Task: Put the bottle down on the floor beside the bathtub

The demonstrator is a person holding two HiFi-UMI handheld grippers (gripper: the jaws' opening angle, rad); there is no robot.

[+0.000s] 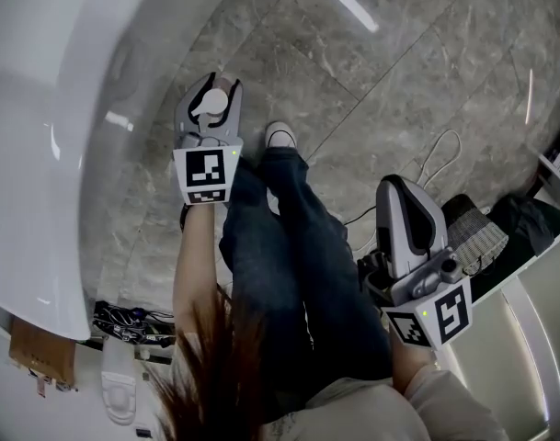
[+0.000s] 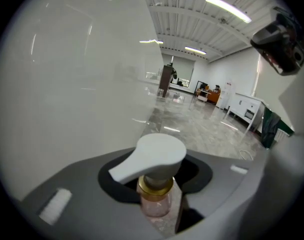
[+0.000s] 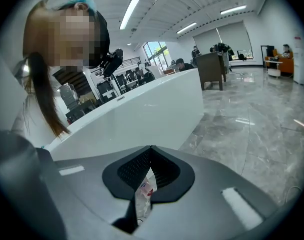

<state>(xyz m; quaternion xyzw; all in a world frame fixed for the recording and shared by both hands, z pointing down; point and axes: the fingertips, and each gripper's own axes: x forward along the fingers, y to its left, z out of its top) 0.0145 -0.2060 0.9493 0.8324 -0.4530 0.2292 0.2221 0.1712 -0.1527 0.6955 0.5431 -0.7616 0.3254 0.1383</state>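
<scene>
**Bottle held beside the bathtub**

Bottle (image 2: 155, 196), with a white pump top, a gold collar and a clear pinkish body, sits upright between the jaws of the left gripper (image 1: 217, 85), which pinch it below the collar. It is just beside the white bathtub (image 1: 40, 154), over the grey marble floor (image 1: 399, 81). The right gripper (image 3: 151, 148) is well apart from it, jaws pressed together at the tips and holding nothing.
</scene>
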